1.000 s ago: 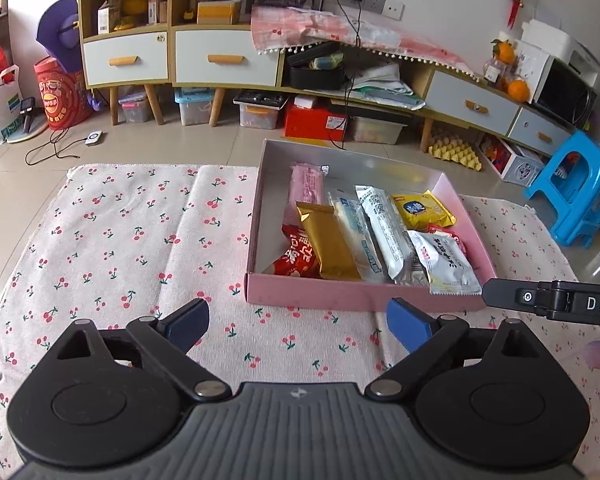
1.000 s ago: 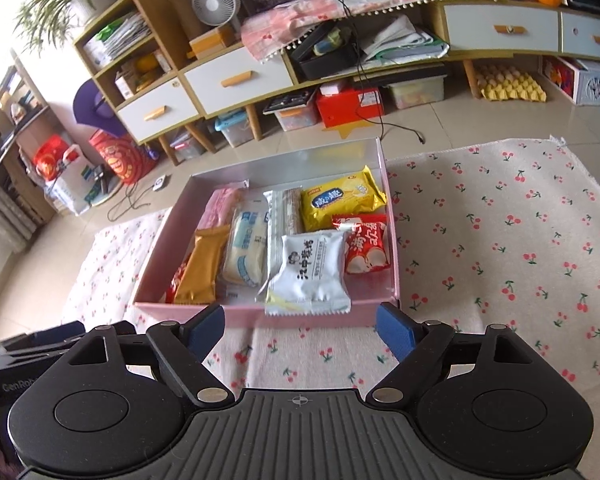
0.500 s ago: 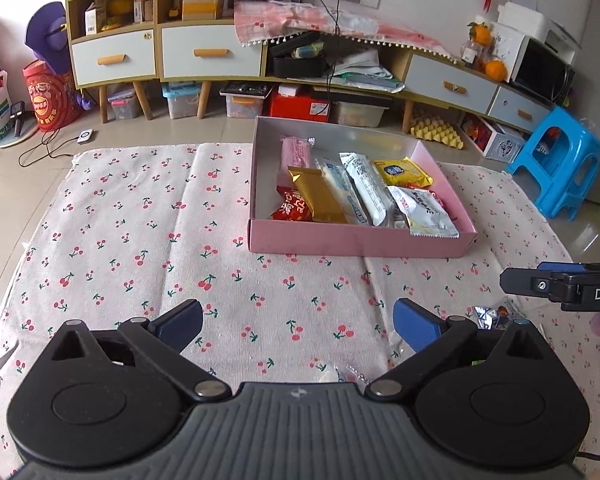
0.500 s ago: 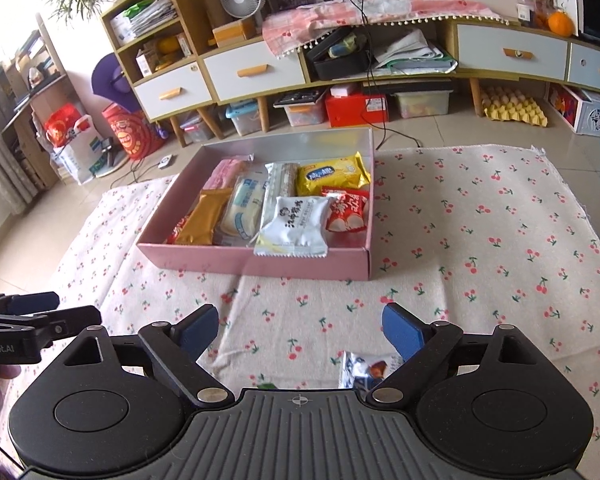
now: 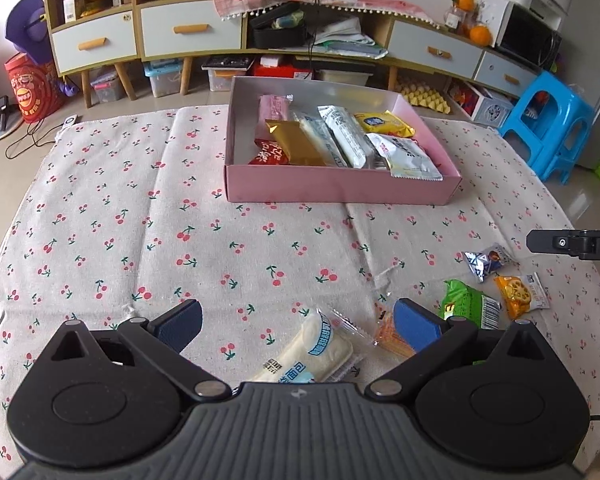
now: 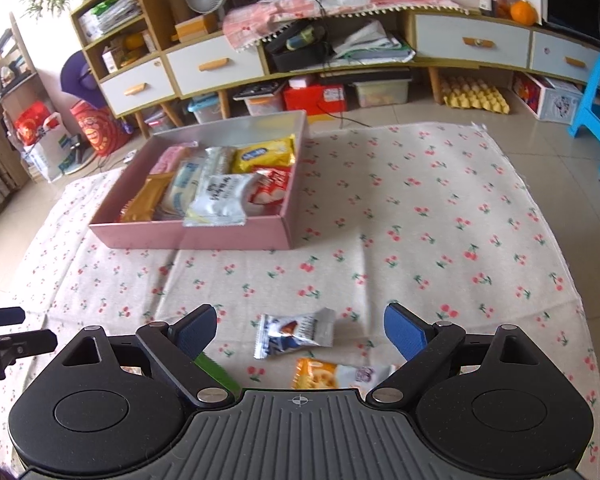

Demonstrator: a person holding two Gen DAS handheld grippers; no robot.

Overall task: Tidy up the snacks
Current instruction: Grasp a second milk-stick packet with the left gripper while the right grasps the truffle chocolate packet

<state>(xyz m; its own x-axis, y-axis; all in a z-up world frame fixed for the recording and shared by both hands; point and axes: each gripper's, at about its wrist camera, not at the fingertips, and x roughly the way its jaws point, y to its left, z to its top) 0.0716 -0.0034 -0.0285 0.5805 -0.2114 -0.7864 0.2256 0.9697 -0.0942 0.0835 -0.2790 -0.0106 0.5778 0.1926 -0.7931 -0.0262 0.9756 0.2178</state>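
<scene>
A pink box (image 5: 340, 192) (image 6: 188, 236) on the cherry-print cloth (image 5: 140, 220) holds several snack packets. My left gripper (image 5: 298, 322) is open and hovers over a white bread packet (image 5: 316, 354), which lies between its fingers untouched. An orange packet (image 5: 386, 336) sits by its right finger. My right gripper (image 6: 302, 332) is open above a blue-silver packet (image 6: 294, 332) (image 5: 486, 260), not touching it. An orange-and-white packet (image 6: 340, 374) (image 5: 520, 290) and a green packet (image 5: 470, 308) (image 6: 216, 372) lie close by.
A blue plastic stool (image 5: 548, 124) stands off the cloth at the right. A low cabinet with drawers (image 5: 188, 32), storage bins and a yellow egg tray (image 6: 474, 98) line the far wall. Tiled floor surrounds the cloth.
Both grippers have drawn back from the pink box toward the near part of the cloth. Loose packets have come into view beneath them. Both pairs of jaws stand slightly wider.
</scene>
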